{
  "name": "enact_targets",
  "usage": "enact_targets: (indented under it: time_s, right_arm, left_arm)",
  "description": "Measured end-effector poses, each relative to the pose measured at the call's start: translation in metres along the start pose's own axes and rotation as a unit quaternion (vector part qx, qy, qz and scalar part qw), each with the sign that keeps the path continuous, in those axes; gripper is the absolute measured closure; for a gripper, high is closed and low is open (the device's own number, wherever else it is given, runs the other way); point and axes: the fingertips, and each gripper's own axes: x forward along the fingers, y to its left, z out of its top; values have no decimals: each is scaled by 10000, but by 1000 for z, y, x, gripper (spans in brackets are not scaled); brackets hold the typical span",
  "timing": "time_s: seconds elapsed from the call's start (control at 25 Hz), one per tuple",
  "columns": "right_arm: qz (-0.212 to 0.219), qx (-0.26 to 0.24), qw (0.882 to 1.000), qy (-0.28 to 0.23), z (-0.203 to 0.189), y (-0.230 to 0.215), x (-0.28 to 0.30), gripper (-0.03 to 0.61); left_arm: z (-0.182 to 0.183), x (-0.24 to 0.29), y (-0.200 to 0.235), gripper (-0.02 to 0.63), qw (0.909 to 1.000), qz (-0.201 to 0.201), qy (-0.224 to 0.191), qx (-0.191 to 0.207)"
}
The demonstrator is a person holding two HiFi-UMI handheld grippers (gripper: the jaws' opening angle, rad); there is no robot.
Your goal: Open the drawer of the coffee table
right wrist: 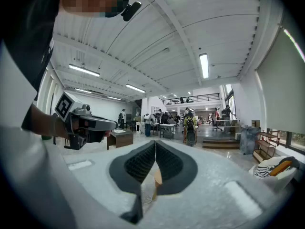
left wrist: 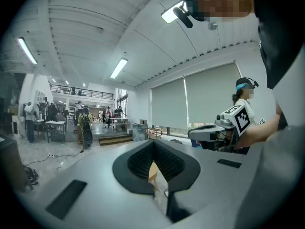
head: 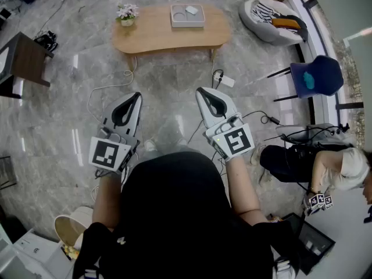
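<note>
Lying well beyond left hand-held gripper [head: 136, 96]: coffee table [head: 156, 35]

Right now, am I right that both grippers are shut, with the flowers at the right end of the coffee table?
Not quite: the head view shows the flowers at the left end of the coffee table; the rest holds.

One coffee table [head: 152, 35], two claws [head: 138, 95] [head: 200, 90]
</note>
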Motion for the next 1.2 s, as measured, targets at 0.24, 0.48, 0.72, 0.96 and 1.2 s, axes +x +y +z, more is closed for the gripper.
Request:
enact_targets:
  time_s: [0.24, 0.48, 0.72, 0.96, 1.2]
  right_arm:
    - [67, -165, 9998, 76, -5, -29, -2, 578]
    - [52, 148, 9997, -193, -8, -59, -21, 577]
    - [87, 215, 9995, -219, -24, -85, -21, 577]
    - [107, 254, 9996, -59, -40, -95, 8, 577]
    - [81, 181, 9998, 68, -44, -99, 67, 577]
  left_arm:
    - [3, 29, -8, 604, 9999, 81, 65, -37]
    - [1, 52, -26, 604, 9996, 195, 196, 36]
    - [-2, 70, -25, 603, 9990, 338, 278, 32]
    - [-20, 86, 4, 603, 9986, 402, 347, -86]
    - [-27, 99, 68, 603, 9983, 430, 294, -248]
